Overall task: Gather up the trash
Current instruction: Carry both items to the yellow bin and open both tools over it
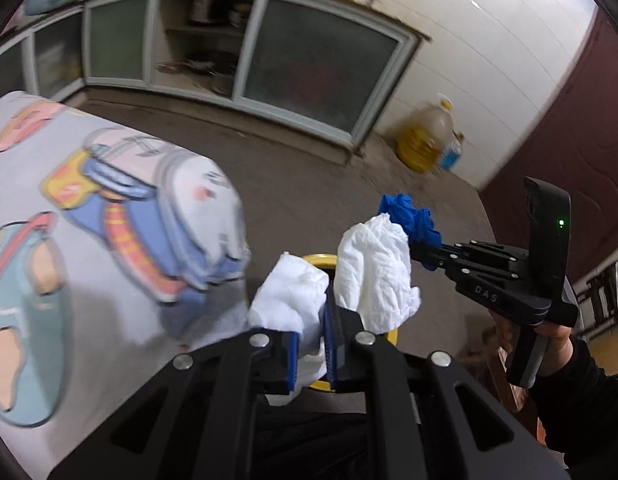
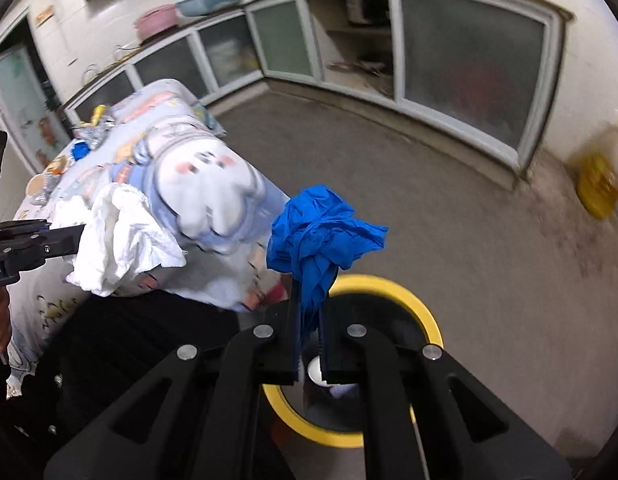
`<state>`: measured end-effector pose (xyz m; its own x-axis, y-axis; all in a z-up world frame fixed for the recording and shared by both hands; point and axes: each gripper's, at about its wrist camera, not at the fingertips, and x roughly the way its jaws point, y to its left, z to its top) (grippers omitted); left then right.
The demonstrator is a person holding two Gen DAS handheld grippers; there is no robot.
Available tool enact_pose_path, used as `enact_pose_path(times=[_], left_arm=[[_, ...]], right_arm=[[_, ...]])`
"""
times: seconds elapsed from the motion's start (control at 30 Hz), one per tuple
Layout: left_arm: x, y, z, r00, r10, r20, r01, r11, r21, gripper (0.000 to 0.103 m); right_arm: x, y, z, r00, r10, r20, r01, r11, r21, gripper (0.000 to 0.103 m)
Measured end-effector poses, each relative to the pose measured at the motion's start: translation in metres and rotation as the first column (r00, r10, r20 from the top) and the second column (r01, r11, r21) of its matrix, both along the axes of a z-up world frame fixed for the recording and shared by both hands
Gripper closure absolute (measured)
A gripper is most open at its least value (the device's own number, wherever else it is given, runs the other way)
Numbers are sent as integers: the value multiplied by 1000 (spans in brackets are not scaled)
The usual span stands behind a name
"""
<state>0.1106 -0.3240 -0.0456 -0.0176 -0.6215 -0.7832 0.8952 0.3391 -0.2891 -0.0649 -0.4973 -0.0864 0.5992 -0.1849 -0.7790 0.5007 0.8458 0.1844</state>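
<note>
My left gripper (image 1: 311, 320) is shut on a crumpled white tissue (image 1: 369, 272), held in the air beside the table edge; the tissue also shows in the right wrist view (image 2: 117, 236). My right gripper (image 2: 309, 312) is shut on a crumpled blue wad (image 2: 321, 232), held above a yellow-rimmed trash bin (image 2: 425, 320) on the floor. In the left wrist view the right gripper (image 1: 419, 246) holds the blue wad (image 1: 409, 216) just right of the tissue, and the bin's yellow rim (image 1: 321, 258) shows behind the tissue. A white scrap (image 2: 315, 372) lies inside the bin.
A table with a cartoon-print cloth (image 1: 89, 220) stands at the left; wrappers and other trash (image 2: 61, 160) lie on its far end. Kitchen cabinets (image 1: 317, 60) line the back wall. A yellow oil jug (image 1: 425, 136) stands on the floor by the wall.
</note>
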Motion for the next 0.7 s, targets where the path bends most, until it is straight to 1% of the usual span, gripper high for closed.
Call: enact_pose_path(times=[0.07,0.17,0.3,0.4,0.53,0.6,0.63,0.7], left_arm=[[-5,-11,-9,1000,-16,-4,16,1000,20,94],[-12,-31,-29,999,-35,-14,36,997,73,94],[-20,-56,-57,998,-57,-23,60,988,146,94],[-26,-72,-74,997,-72,-23,75,980,187,93],[-32,-88,-87,996,-83,-19,85,973,214,93],[-38,-91,-92,996,-93,14,87,970,226,93],[-40,-93,-93,995,-98,17,91,969,229,93],[-42,-97,-95,995,-98,2,95,969,228,86]], right_arm=[[-12,-5,-13,999,-27,-25,27,1000,6,97],[-23,-8,-37,995,-55,-78,57,998,19,97],[-30,-14,-65,989,-72,-127,82,993,80,97],[-36,-14,-87,982,-75,-171,92,991,97,97],[-36,-15,-105,977,-71,-201,98,987,129,97],[-38,-16,-114,974,-74,-216,105,985,138,97],[-39,-18,-119,971,-77,-224,112,983,146,97],[-41,-20,-125,969,-76,-236,116,980,160,96]])
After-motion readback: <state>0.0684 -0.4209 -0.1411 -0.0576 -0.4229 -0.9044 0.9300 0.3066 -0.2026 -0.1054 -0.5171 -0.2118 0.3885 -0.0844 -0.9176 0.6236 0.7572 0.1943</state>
